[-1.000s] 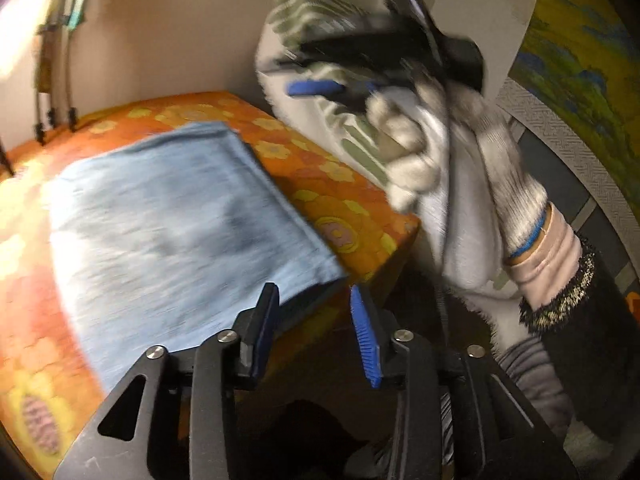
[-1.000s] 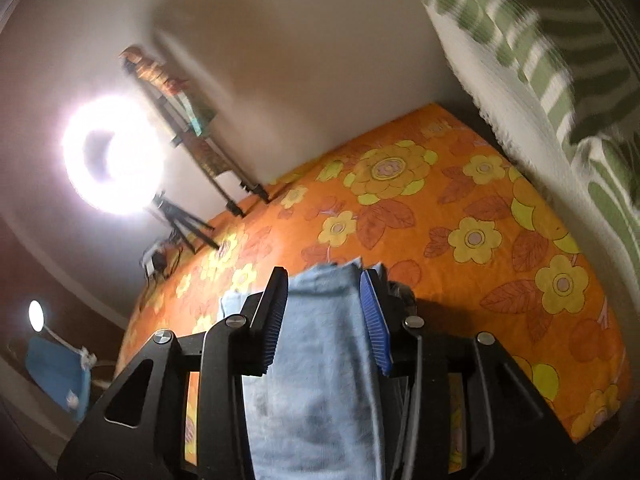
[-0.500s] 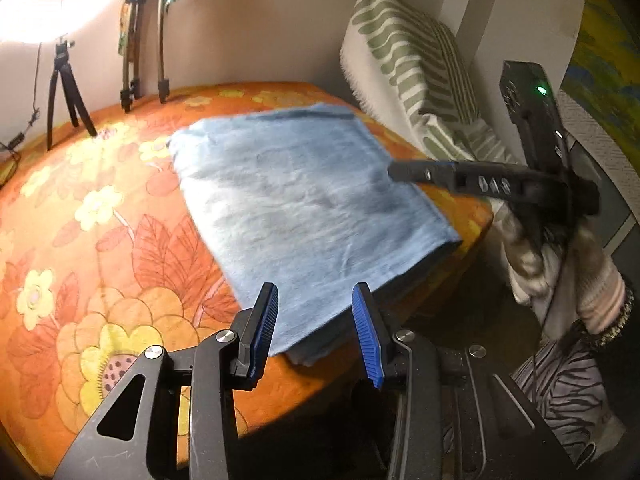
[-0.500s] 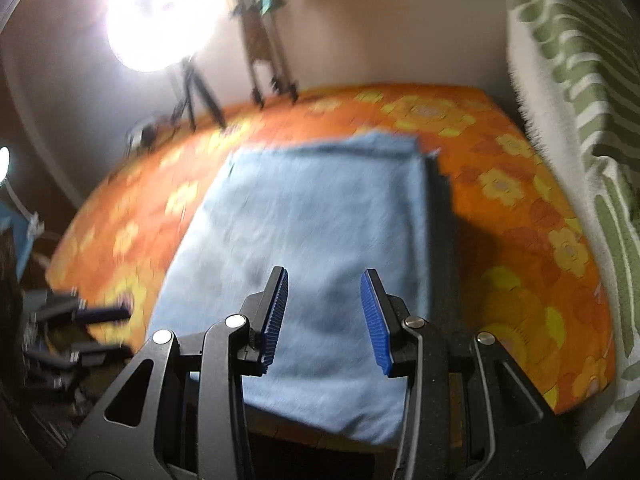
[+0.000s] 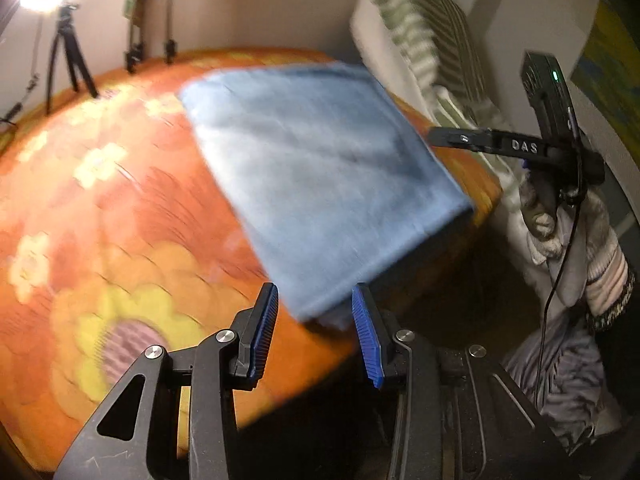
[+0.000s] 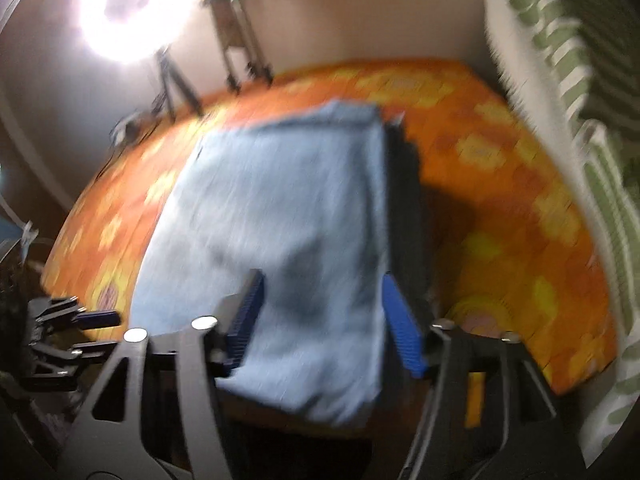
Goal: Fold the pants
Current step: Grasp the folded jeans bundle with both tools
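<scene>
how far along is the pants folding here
Done: the blue pants lie as a flat, layered rectangle on the orange floral bedspread, so at least one fold looks finished. In hand: nothing is gripped; the left tool is open at the near corner, and the right tool, jaws just opening, frames the near edge. Left: perhaps one more fold, though it may be finished.

Before me lies a bed (image 5: 100, 200) with an orange flowered cover. A green striped pillow (image 5: 420, 28) leans at its right side. A bright ring light (image 6: 124, 4) stands on a tripod (image 5: 66, 52) near the wall.
</scene>
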Demonstrator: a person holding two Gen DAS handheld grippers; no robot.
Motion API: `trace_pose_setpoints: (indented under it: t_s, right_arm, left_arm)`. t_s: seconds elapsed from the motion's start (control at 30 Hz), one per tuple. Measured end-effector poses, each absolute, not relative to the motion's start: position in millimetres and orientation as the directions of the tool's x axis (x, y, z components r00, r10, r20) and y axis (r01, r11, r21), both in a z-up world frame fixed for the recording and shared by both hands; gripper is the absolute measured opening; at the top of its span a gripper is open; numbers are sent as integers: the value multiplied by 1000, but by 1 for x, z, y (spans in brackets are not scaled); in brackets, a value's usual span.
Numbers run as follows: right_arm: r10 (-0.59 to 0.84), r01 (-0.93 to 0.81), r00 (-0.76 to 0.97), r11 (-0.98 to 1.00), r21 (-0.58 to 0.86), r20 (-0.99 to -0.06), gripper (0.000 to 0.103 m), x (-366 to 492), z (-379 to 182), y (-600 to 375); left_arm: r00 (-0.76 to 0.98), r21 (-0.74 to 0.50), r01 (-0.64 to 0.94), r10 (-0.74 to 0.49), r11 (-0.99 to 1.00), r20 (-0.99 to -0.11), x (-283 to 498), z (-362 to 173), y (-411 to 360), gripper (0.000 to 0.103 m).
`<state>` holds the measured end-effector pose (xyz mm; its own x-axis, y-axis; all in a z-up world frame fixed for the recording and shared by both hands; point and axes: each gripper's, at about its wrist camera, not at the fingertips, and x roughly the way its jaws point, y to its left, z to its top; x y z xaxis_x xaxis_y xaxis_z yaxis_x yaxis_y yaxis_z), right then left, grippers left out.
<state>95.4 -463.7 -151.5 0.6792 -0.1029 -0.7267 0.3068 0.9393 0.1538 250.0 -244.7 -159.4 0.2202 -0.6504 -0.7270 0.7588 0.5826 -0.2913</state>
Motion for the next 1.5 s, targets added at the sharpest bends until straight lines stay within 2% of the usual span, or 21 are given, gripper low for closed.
trace_pose_setpoints:
  t_s: [0.03,0.1,0.17,0.23,0.5,0.9,1.07,1.17,1.23,1.3,1.33,1.5]
  right_arm:
    - [-116,320,688,934,157,-716,79,100,-148,-469]
    - [-111,336,696,923,185,-709,83,115,-144,-480]
    - [-100,353,692,910,215,-715,83,132,-146,-493]
    - [-106,388,687,890,240,-719,83,147,-150,-506]
    - [-116,412,617,890,194,-778,84,182,-177,-529]
    - [-9,373,651,875,308,-759,84,190,-194,-555]
    - [94,332,675,847,415,-732,84,200,-203,-567]
    - [114,299,683,858,418,-721,84,205,-203,-567]
    - [136,276,690,859,432,-711,82,207,-203,-567]
    - [170,253,694,853,457,-700,70,207,-204,-566]
    - [223,229,695,833,504,-684,58,208,-207,-567]
    - [246,213,703,822,528,-668,46,206,-210,-562]
  left_arm:
    - [233,-310,738,-657,600,-717,261,-155,-242,37]
    - [247,-355,697,-673,623,-697,279,-151,-239,37]
    - [262,-387,668,-687,636,-678,296,-149,-240,38]
    - [266,-412,647,-696,642,-667,312,-152,-246,46]
    - [229,-442,629,-696,640,-681,359,-171,-280,46]
    - [188,-536,579,-741,614,-645,396,-190,-291,46]
    - [180,-551,576,-751,604,-635,401,-193,-299,47]
    - [168,-570,566,-760,596,-628,405,-197,-299,47]
    - [166,-586,556,-769,590,-617,407,-198,-298,47]
    - [167,-591,554,-773,586,-612,407,-197,-299,47]
    - [167,-593,553,-776,584,-608,408,-197,-300,47]
    - [166,-607,548,-786,576,-596,409,-198,-304,46]
